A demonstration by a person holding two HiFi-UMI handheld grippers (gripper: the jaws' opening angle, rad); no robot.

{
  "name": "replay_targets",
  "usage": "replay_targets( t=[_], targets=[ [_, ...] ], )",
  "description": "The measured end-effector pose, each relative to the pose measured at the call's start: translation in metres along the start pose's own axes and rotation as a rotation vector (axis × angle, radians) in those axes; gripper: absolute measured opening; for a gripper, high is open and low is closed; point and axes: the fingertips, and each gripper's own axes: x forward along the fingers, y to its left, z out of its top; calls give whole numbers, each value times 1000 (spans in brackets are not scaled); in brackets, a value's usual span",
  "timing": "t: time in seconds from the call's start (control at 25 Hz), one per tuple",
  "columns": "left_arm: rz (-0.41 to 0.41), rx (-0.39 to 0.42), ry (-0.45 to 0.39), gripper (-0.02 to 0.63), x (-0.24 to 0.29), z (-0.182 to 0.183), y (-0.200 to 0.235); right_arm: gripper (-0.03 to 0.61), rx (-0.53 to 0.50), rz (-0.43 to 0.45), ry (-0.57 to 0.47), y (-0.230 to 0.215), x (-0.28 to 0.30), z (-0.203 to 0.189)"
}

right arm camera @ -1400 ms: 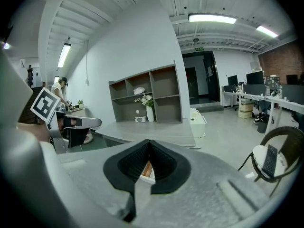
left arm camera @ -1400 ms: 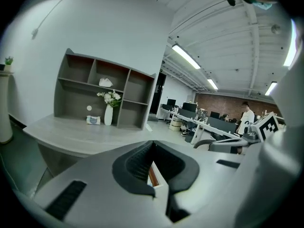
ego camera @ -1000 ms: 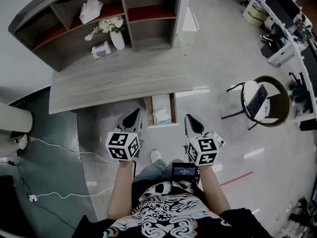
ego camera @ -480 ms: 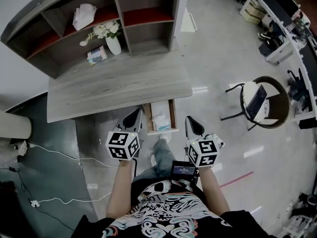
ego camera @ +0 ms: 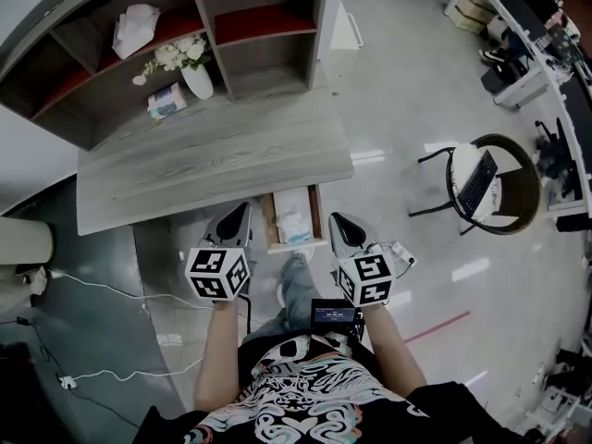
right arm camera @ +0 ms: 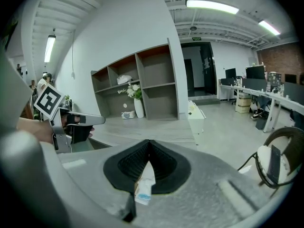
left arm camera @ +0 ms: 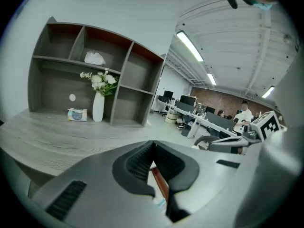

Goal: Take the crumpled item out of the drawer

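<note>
Office floor below grey counter (ego camera: 213,169); drawer (ego camera: 269,222) open, crumpled item (ego camera: 293,228) inside. Left hand-held gripper (ego camera: 237,215) and right hand-held gripper (ego camera: 339,224) closed, empty, flanking drawer. Approach step; next likely open one, reach in.

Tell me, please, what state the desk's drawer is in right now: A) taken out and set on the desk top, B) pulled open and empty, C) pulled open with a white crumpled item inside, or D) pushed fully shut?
C: the head view shows the drawer pulled out from under the desk with the crumpled item lying in it; the left gripper and right gripper are shut and hold nothing.
</note>
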Motion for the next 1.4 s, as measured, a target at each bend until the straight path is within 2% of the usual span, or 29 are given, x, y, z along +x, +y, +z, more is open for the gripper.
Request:
replay_targets(
  t=[0.56,0.84,1.2,1.4],
  targets=[
    [20,-40,78,3,19,-32,21,5,-23,43,107,-1,30,-25],
    [2,-4,147,3,30,-58,20,5,-63,57,175,-7,40,-47],
    [22,-47,215,3,37,-101,28,5,-109,97,260,-4,57,-82],
    [27,-46,245,3,42,-116,31,5,-121,118,301,-5,68,-97]
  ],
)
